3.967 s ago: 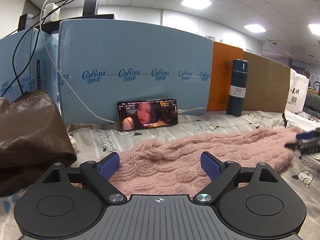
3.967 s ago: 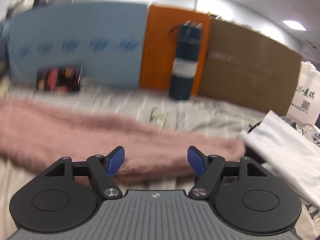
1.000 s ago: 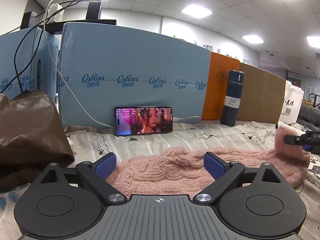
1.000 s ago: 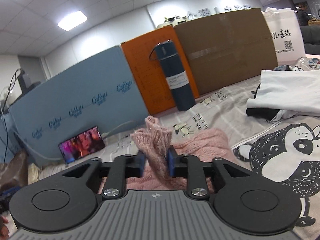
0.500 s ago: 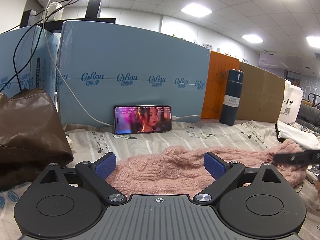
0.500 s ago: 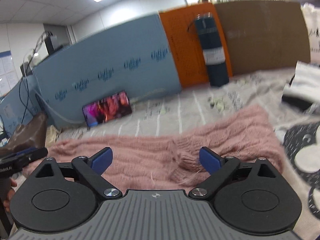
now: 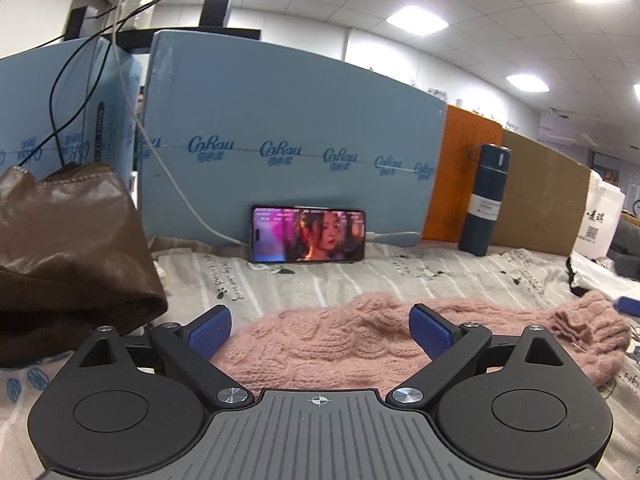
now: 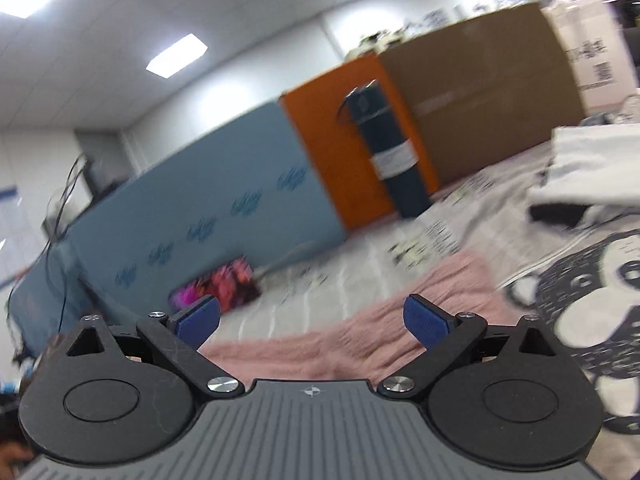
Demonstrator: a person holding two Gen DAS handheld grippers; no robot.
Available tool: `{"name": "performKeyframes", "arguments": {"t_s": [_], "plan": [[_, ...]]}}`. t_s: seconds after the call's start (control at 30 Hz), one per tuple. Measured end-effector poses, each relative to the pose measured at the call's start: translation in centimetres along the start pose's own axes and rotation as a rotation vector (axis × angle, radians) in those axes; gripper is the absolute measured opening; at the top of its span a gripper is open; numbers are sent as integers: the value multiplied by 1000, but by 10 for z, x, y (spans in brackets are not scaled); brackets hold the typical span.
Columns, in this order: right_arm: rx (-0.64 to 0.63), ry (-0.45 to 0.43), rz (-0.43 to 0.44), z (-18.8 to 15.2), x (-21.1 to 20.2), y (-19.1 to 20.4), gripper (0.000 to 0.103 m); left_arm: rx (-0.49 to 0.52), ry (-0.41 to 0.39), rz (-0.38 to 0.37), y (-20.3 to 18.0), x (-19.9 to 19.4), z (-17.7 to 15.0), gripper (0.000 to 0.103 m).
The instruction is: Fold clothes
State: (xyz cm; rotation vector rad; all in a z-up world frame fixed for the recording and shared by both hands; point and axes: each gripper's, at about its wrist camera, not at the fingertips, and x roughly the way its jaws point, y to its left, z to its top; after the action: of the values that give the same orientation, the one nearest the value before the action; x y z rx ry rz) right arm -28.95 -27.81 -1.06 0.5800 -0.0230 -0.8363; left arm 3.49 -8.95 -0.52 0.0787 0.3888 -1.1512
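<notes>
- Left tool point(image 7: 319, 330): jaws spread wide, nothing pressed between the blue pads point(image 7: 209, 332); it hangs low over the near left part of the pink knitted sweater point(image 7: 360, 344).
- Right tool point(image 8: 312, 320): jaws have just been opening and now stand wide apart, gripping nothing; the sweater point(image 8: 360, 344) lies below and beyond them. This view is blurred.
- The sweater lies as a long band across the printed sheet point(image 7: 328, 280) on the counter, running left to right, its right end bunched in a small raised fold.
- Far side: a phone point(image 7: 308, 234) with a lit screen leans against a blue board point(image 7: 288, 128); a dark flask point(image 7: 485, 200) stands upright to the right, before orange and brown boards.
- Left edge: a brown leather garment point(image 7: 64, 240) lies heaped, apart from the sweater.
- Far right: white cloth point(image 8: 592, 168) lies on the sheet.
</notes>
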Motion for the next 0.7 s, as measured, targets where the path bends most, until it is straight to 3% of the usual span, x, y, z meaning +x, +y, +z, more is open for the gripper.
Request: {"name": "performKeyframes", "arguments": {"t_s": [0.07, 0.17, 0.3, 0.47, 0.5, 0.6, 0.7], "plan": [[60, -43, -102, 4, -4, -14, 99, 2, 9, 18, 0, 1, -1, 101], [151, -6, -228, 5, 0, -36, 99, 4, 25, 32, 0, 2, -1, 101], [254, 105, -200, -3, 17, -57, 99, -9, 49, 48, 2, 6, -2, 101], [212, 157, -166, -11, 31, -47, 94, -32, 99, 55, 6, 13, -5, 101], [196, 160, -162, -12, 33, -43, 89, -33, 109, 57, 6, 15, -5, 101], [85, 138, -206, -16, 31, -28, 57, -34, 129, 59, 6, 18, -6, 101], [-5, 95, -147, -17, 22, -17, 36, -34, 135, 55, 6, 18, -7, 101]]}}
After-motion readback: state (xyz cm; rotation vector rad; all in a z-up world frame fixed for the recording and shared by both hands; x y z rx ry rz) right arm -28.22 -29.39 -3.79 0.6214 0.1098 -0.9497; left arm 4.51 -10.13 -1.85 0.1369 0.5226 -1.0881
